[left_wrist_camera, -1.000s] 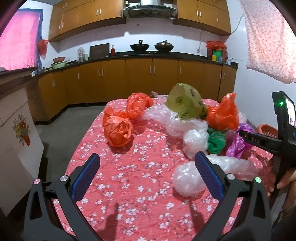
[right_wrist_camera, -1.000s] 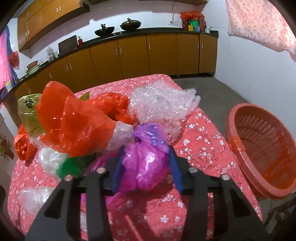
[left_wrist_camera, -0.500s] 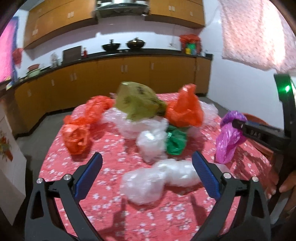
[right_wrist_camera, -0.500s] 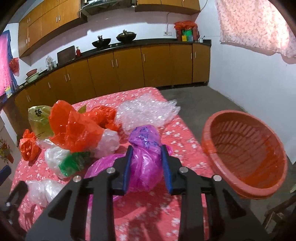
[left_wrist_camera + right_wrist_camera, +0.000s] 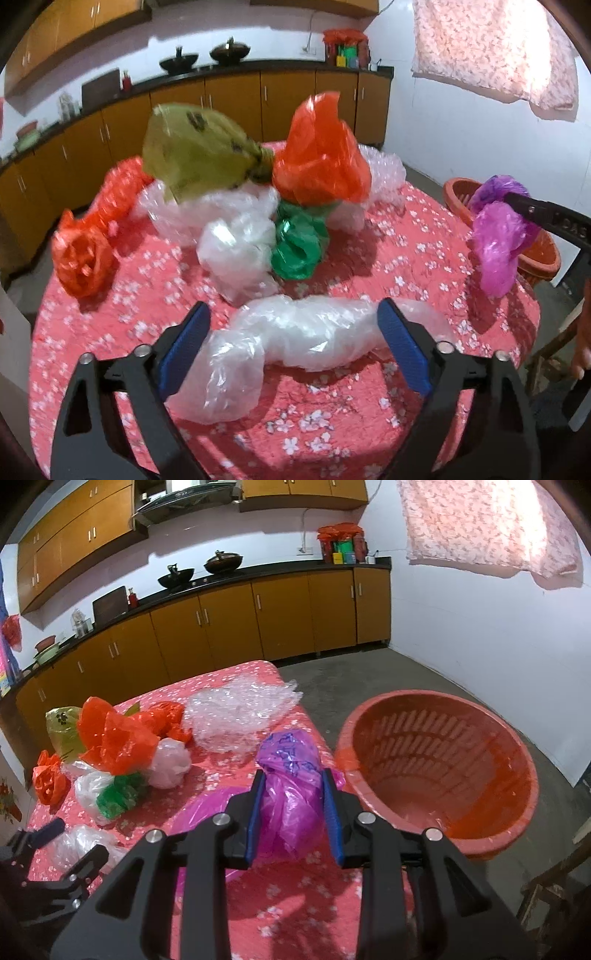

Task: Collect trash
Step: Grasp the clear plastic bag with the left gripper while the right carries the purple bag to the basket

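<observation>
A table (image 5: 424,236) is standing in front of a run of kitchen cabinets (image 5: 229,624). A heap of crumpled plastic bags (image 5: 258,206) is lying across the table's middle and far side. One long bag (image 5: 303,339) is lying nearest the left gripper (image 5: 291,339), between its spread fingers. A basket (image 5: 443,768) is sitting just beyond the table's right edge. The right gripper (image 5: 291,812) is holding another bag (image 5: 291,794) above the table, left of the basket.
</observation>
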Motion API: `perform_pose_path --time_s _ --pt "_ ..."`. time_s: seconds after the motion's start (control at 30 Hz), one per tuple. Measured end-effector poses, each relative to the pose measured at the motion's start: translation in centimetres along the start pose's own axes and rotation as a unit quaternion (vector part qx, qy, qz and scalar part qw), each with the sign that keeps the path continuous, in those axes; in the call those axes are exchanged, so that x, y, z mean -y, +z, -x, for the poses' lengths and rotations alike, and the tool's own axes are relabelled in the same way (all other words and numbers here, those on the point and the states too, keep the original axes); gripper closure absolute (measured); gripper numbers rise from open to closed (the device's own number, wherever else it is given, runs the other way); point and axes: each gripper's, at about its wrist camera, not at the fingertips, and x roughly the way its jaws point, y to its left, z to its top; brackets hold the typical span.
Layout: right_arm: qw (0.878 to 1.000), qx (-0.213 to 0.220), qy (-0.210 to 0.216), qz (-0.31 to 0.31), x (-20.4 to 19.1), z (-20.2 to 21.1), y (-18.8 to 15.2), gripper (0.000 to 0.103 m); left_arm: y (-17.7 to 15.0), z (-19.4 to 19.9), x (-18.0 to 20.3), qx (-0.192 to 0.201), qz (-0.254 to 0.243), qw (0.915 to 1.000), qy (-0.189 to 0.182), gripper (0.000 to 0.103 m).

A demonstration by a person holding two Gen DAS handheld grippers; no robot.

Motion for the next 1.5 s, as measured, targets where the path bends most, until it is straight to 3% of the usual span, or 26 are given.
perform_pose_path --time_s 0.27,0.43,0.63,1.17,1.5 --pt "1.0 0.004 -0.002 -0.008 0.5 0.8 -0.2 0.073 -0.7 0.0 1.5 -0.008 -0.014 0.9999 -0.002 0.03" --pt "1.0 0.006 -0.002 -0.01 0.6 1.3 -0.4 0.073 -0.8 -0.2 1.6 -0.008 -0.017 0.9998 0.003 0.05" --pt "1.0 0.009 -0.002 -0.014 1.0 2.1 -0.3 0.073 -0.5 -0.2 1.8 -0.001 -0.01 0.9999 0.006 0.065" --pt "0.999 0.038 -0.009 -0.03 3.9 5.0 0.2 0.073 3.6 2.7 5.3 0.054 -0.028 0.998 -0.015 0.067" --pt "0.997 0.049 -0.03 -0.05 7.0 5.9 0.8 0.073 6.4 2.1 8.8 0.069 -0.043 0.9961 -0.034 0.067"
